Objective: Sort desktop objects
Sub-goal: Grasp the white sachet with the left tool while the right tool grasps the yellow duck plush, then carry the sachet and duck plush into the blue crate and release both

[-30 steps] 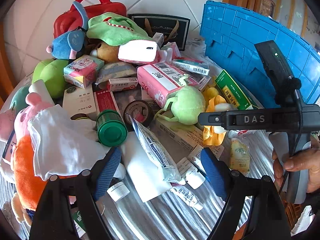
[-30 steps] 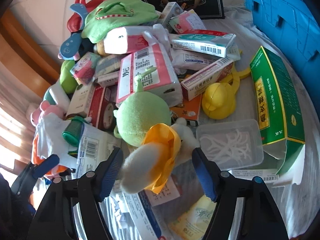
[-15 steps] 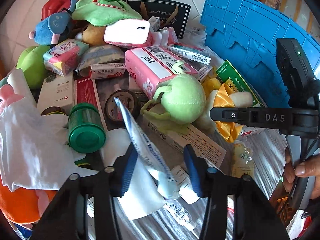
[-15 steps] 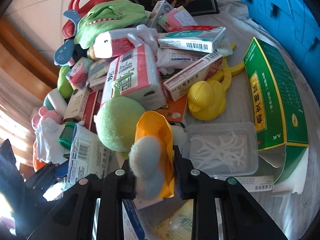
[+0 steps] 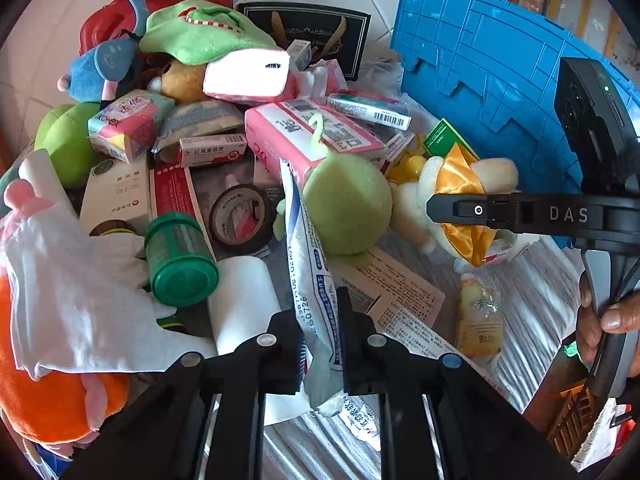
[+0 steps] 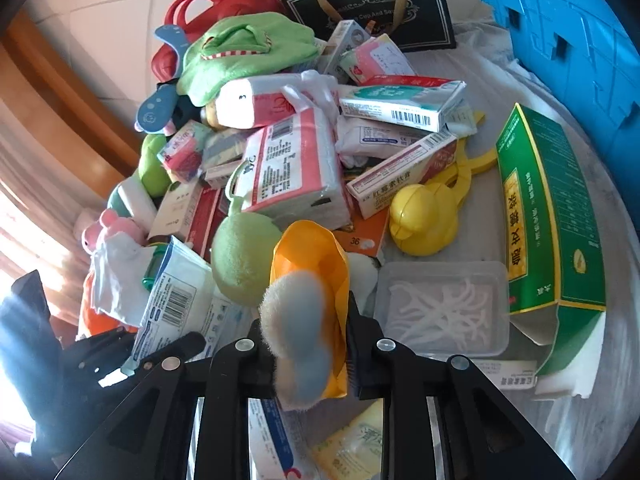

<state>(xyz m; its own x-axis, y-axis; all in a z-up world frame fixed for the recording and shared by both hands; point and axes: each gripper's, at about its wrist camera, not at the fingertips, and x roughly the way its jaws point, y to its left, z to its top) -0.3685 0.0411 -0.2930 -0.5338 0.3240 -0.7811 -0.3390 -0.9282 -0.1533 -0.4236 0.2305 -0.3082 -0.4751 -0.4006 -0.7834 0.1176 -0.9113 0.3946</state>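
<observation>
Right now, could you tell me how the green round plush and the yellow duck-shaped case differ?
The green round plush is fuzzy and soft, while the yellow duck-shaped case is smooth, glossy plastic. The plush has a thin green loop on top; the case has a flat yellow handle behind it. The plush leans against the pink tissue pack; the case sits nearer the green box. Both are rounded, and neither is gripped.

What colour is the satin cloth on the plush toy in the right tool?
Orange-yellow satin; clearest in the right wrist view.

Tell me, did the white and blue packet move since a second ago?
Yes. The white and blue packet lay tilted near the green-lidded jar; now it stands upright, pinched in the closing left hand-held gripper.
</observation>
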